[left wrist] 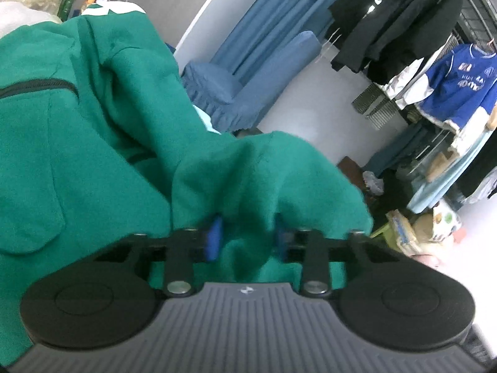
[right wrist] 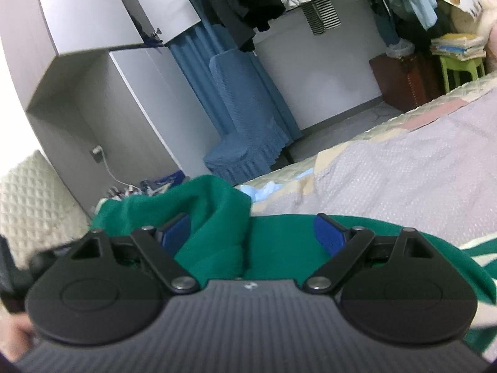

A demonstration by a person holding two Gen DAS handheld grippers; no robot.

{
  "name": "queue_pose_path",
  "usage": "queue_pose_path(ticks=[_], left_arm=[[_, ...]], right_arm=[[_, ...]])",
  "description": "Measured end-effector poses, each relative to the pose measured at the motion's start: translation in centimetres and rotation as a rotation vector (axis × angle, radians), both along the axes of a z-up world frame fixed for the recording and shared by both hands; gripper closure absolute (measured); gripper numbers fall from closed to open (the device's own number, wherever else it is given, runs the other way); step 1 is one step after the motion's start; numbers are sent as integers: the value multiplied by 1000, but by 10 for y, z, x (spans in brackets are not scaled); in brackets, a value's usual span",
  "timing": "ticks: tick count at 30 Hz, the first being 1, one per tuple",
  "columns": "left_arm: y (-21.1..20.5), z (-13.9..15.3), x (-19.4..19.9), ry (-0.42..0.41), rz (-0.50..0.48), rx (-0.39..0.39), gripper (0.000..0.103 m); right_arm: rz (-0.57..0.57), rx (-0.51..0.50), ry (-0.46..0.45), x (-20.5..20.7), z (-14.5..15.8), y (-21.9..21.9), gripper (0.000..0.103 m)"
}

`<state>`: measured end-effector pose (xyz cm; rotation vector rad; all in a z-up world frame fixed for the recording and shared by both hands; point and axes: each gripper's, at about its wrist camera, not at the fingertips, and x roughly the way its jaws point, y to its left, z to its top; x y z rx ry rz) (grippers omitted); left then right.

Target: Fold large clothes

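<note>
Quilted bed point(right wrist: 403, 168), one green garment point(left wrist: 93, 124), left gripper point(left wrist: 248, 236) jaws clamping it, right gripper point(right wrist: 251, 233) jaws apart.

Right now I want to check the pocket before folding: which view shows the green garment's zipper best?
The left wrist view: the black zipper runs in plain sight across the green garment, above a pocket flap. The right wrist view shows only bunched folds of the garment on the bed, with no zipper visible.
</note>
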<state>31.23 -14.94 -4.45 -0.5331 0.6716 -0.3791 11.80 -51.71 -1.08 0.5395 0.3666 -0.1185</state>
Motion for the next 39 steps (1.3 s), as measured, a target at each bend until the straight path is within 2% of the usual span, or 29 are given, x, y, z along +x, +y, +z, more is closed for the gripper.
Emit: queue_pose_path(ticks=[1,2,4,8,13,17,19,22,26,30,33,36,38,39], left_arm=[[2,6,1,-8,-8,-13,90],[5,16,0,-28,-16,-18,93],[14,38,-14,-85,-24,-24,97],[30,85,-57,-187,-61,-30,98],[51,131,-148,-316,-113,-8,98],[85,154,-244,-399,-102,-74,98],[106,155,-292,-398,-80,-119,98],[125,145,-356,-395,-81,-129,98],[137,115,-426,-313,-97,-151,98],[138,81,-482,-245,-100,-63,98],[130,65,-491,-190,-99,82,98],[138,54,-486,-121,-103,59,93],[149,50,-480,-82,-89,26,72],[153,52,-473,-71,-81,-4,47]], right_arm=[[0,12,-3,-3,1,2,15],[0,25,-8,-4,1,1,15],[10,38,-28,-8,3,0,15],[31,80,-79,-19,10,-3,15],[61,127,-150,-42,27,-4,14],[145,184,-131,-57,37,3,14],[212,238,-102,-66,40,7,14],[306,337,-49,-78,37,15,14],[370,352,18,-83,40,28,14],[388,365,48,-82,40,35,14],[381,347,97,-75,36,39,14],[388,328,142,-66,33,46,15],[395,334,155,-62,32,46,18],[394,344,161,-59,32,47,18]])
